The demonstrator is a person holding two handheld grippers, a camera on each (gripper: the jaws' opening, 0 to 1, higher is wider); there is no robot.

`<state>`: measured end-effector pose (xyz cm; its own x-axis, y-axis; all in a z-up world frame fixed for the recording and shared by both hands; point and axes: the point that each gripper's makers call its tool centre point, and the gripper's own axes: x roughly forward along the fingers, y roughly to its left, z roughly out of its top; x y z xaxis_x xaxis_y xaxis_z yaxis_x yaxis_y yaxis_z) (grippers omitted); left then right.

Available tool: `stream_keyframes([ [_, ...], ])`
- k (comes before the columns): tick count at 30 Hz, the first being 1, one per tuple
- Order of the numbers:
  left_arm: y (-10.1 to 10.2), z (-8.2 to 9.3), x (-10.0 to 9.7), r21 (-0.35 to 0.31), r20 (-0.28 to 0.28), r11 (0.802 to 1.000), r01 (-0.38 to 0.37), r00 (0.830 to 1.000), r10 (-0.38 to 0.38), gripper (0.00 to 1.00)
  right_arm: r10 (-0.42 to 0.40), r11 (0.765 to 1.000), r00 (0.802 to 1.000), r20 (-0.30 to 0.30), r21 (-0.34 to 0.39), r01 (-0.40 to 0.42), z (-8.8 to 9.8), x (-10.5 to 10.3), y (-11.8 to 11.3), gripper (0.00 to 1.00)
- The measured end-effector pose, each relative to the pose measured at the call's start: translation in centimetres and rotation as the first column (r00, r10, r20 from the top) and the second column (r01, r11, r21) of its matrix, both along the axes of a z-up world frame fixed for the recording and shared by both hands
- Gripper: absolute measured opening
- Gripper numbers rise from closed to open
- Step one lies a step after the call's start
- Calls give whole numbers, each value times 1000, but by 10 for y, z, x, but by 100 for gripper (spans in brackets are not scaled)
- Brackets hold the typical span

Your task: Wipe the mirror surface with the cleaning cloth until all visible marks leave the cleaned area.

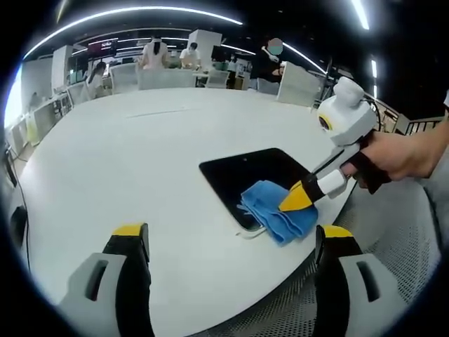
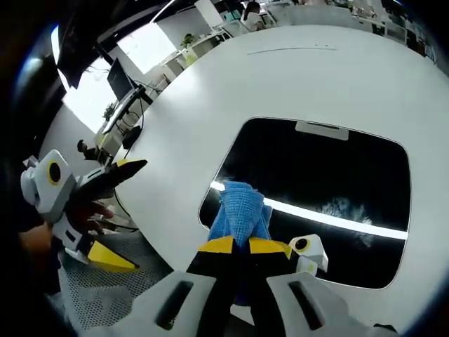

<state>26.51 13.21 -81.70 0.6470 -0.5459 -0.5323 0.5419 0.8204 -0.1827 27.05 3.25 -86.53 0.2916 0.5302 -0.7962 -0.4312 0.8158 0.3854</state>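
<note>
- We see the mirror (image 2: pixel 319 203) as a dark, glossy, rounded rectangle lying flat on the white worktop (image 1: pixel 140 161), near its edge.
- In the right gripper view a bright strip of ceiling light crosses the glass, and a whitish smudge (image 2: pixel 344 209) sits on the surface to the right of the cloth.
- The cleaning cloth (image 2: pixel 240 210) is blue, bunched into folds, and rests on the mirror's corner next to the worktop edge; in the left gripper view the cloth (image 1: pixel 277 210) overlaps that same corner and spills slightly onto the white surface.
- Our right tool (image 2: pixel 242 246) has its yellow-tipped jaws drawn close together with a fold of the blue cloth pinched between them, pressing it down onto the glass.
- In the left gripper view the right tool (image 1: pixel 300 196) comes in from the right, held by a hand (image 1: pixel 396 154), its tip on the cloth.
- Our left tool (image 1: pixel 231 242) has its jaws spread wide apart with nothing between them, hovering over bare worktop short of the mirror.
- In the right gripper view the left tool (image 2: pixel 116 210) shows beyond the worktop edge, jaws likewise apart.
</note>
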Motion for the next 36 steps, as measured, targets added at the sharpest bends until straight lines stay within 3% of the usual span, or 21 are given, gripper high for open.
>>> stream_keyframes([
  [36,0,0,0,-1,-3,1000,-1,1000,1,98,-48,999,999,-6,-10,48,-1,1,-37,0],
])
